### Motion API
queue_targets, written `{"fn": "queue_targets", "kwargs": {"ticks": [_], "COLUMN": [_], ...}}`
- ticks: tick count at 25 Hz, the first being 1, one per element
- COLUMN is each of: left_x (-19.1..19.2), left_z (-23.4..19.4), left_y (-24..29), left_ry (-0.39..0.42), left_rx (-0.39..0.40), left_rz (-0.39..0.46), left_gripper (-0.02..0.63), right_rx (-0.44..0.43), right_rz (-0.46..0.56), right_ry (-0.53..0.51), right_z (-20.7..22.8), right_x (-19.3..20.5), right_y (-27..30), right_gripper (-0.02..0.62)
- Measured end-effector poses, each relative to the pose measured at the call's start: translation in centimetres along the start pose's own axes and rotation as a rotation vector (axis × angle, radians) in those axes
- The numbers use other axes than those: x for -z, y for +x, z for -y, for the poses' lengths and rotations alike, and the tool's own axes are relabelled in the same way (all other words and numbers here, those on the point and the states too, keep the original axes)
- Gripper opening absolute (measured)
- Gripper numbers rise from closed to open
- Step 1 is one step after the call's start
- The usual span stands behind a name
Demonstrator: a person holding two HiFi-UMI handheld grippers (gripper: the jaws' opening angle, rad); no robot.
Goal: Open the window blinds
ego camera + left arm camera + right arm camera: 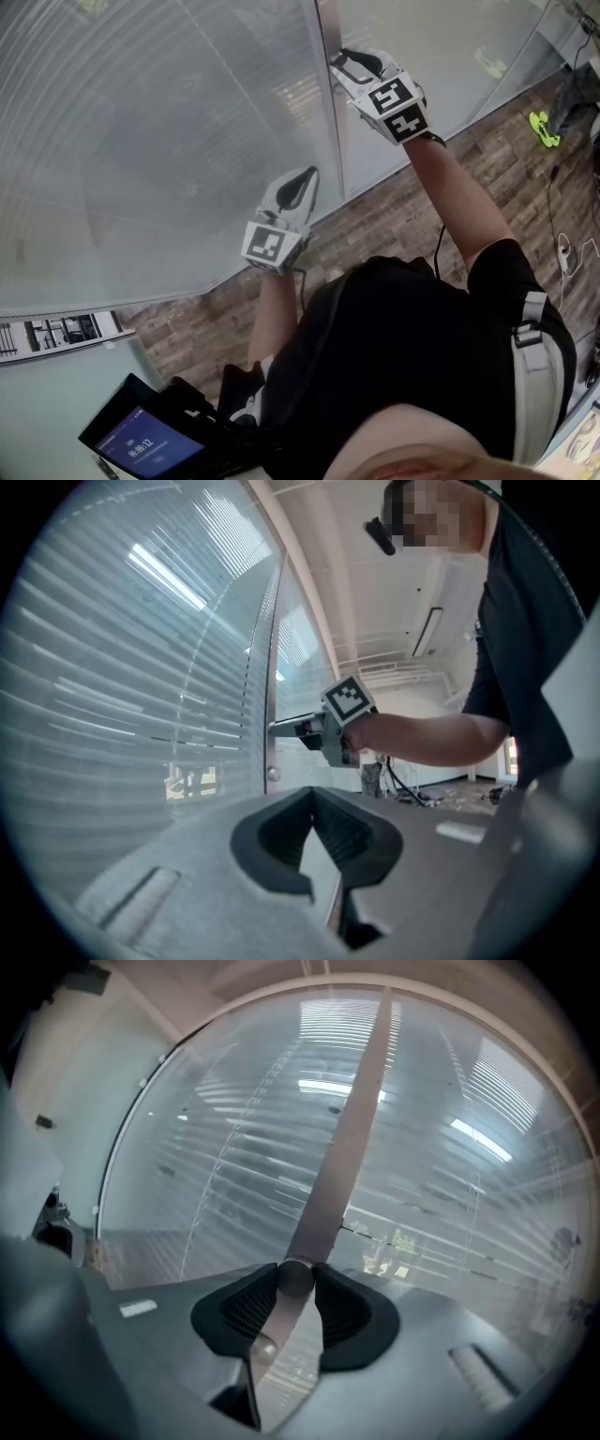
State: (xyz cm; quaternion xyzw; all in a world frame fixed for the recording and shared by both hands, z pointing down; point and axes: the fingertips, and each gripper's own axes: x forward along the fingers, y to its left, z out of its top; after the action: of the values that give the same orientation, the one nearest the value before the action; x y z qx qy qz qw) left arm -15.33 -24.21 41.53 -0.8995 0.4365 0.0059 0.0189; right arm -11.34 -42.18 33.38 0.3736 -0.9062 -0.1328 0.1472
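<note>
Person stands on the wood floor (394, 220) at a glazed wall, window blinds (169, 141) sitting behind the glass. Right tongs (296, 1277) are up at the vertical frame strip (342, 1166) between two panes and clamped on a small round knob (295, 1281) on that strip; both pads press on its sides. From the left gripper view the right tongs reach in level to the strip from the side. A second small knob (262, 1349) sits lower on the same strip, untouched. Left tongs (314, 799) are closed tip to tip with nothing between them, held lower and just off the glass, beside the strip, touching nothing. Blind slats run horizontal across both panes and look mostly tilted shut; some outside shows through gaps low down. A dark device with a lit screen (141, 441) shows at the bottom left of the head view.
</note>
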Motion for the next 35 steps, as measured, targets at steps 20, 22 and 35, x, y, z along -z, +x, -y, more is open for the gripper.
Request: {"fn": "queue_targets", "kwargs": {"ticks": [20, 22, 35], "left_x": [0.2, 0.2, 0.0], "left_z": [-1.0, -1.0, -0.2], "left_y": [-0.4, -0.3, -0.1], "left_ry": [0.002, 0.005, -0.004], "left_rx": [-0.031, -0.028, -0.002], "left_rz": [-0.022, -0.019, -0.006], "left_gripper": [0.003, 0.003, 0.003], "right_rx": [-0.03, -0.031, -0.066], "right_rz": [0.103, 0.104, 0.111], "right_ry": [0.449, 0.449, 0.399], "right_z": [0.9, 0.9, 0.2], "right_x": [0.5, 0.5, 0.3], "right_y": [0.3, 0.3, 0.2], "right_gripper": [0.127, 0.127, 0.156]}}
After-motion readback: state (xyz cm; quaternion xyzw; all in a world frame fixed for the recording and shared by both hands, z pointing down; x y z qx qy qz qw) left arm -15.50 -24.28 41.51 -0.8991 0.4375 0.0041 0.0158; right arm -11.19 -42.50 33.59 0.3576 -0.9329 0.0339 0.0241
